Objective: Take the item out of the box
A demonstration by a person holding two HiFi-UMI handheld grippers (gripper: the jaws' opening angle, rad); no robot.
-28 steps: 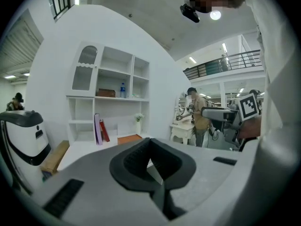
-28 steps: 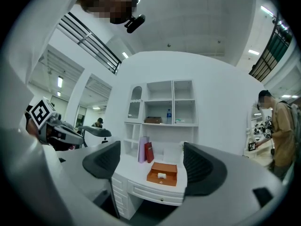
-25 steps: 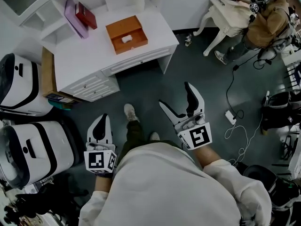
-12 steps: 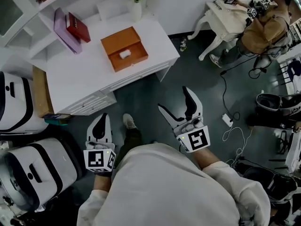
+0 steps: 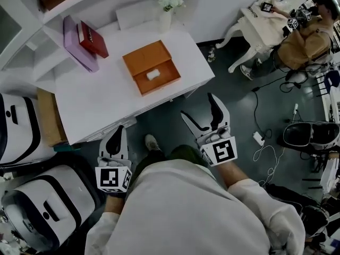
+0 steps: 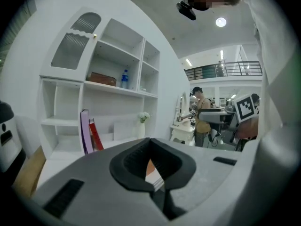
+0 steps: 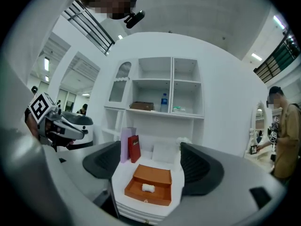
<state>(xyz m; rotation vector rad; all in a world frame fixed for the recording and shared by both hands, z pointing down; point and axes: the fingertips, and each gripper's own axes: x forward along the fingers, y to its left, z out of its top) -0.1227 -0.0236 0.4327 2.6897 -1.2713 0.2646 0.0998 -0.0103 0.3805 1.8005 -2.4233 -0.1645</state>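
Left hand-held gripper (image 5: 113, 140): jaws together with nothing in them, low by the person's left side, short of the counter.
Right hand-held gripper (image 5: 197, 106): jaws wide apart and empty, aimed at the box, well apart from it.
Counter (image 5: 98, 102): white, with drawers along its front.
Box (image 5: 143, 54): orange and open, its lid laid flat behind the tray, near the counter's front edge.
Item (image 5: 153, 74): small white oblong lying flat in the tray, long axis parallel to the box's front wall; its two ends look alike.
Behind the box: purple book (image 5: 76, 42) and red book (image 5: 93, 38) standing by the shelf unit; vase of white flowers (image 5: 167, 12).
Room: dark grey floor (image 5: 239, 105), with a person (image 5: 303, 28) at another white table far to the right.
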